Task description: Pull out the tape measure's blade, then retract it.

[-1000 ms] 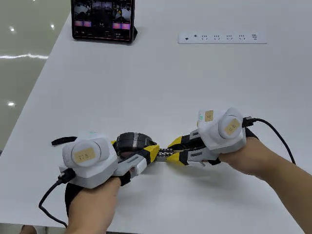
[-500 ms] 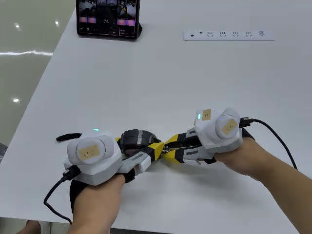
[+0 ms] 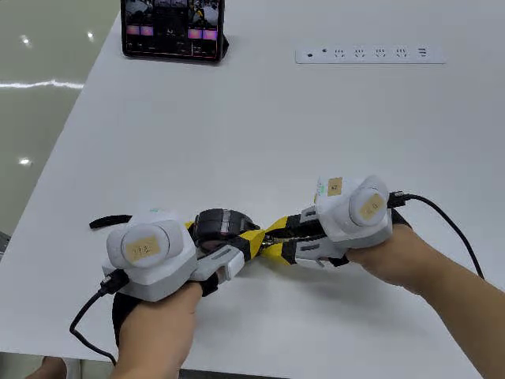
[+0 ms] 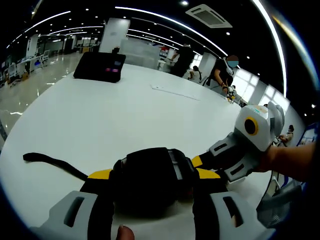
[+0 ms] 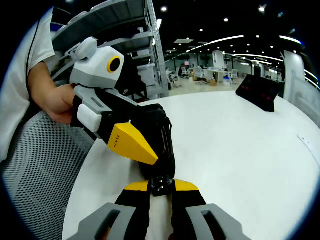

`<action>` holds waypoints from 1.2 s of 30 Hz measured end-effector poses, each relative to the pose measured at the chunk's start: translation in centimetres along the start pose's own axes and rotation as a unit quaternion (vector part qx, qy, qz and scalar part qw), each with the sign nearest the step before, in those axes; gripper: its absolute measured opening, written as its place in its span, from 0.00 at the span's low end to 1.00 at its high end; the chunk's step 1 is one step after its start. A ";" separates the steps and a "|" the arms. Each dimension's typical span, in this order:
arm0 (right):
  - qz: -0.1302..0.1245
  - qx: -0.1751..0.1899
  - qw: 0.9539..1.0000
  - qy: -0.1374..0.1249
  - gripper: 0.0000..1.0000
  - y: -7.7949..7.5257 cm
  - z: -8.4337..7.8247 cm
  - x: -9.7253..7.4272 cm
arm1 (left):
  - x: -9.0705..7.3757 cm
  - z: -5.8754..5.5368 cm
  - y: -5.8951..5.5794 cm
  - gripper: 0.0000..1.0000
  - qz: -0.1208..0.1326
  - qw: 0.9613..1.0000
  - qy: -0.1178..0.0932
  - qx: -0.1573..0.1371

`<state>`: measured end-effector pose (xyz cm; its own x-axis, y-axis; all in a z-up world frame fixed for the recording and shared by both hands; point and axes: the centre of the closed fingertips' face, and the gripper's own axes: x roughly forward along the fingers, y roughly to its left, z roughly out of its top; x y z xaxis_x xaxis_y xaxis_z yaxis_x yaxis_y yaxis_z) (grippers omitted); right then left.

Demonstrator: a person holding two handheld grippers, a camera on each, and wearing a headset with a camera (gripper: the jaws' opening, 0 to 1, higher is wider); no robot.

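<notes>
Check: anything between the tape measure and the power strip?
No. In the head view that stretch of table is bare, from the tape measure up to the power strip.

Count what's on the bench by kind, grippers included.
grippers: 2, the left gripper and the right gripper
tape measure: 1
tablet: 1
power strip: 1
total: 5
</notes>
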<state>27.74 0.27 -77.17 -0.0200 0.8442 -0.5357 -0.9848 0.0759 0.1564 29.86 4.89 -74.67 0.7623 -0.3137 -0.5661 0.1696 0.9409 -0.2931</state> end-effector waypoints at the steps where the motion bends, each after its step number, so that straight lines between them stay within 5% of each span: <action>1: -0.001 0.001 1.000 0.000 0.13 0.0 0.0 -0.1 | 0.0 0.0 0.0 0.60 0.000 1.000 0.000 -0.001; 17: -0.017 0.018 1.000 -0.002 0.27 -0.2 0.0 -1.3 | 0.1 -0.1 -0.1 0.60 -0.004 1.000 0.007 0.007; 32: -0.022 0.026 0.999 -0.006 0.39 0.1 -0.1 -1.9 | 0.2 0.4 -0.1 0.61 -0.006 0.999 0.006 0.045; 36: -0.026 0.032 0.999 -0.006 0.42 0.4 -0.2 -2.5 | 0.0 0.9 0.3 0.69 -0.011 0.998 0.003 0.060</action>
<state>27.41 -1.94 -75.93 0.0326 0.8441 -0.5352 -0.9715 0.1527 0.1815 30.47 5.29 -74.07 0.7543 -0.3344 -0.5650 0.2597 0.9424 -0.2111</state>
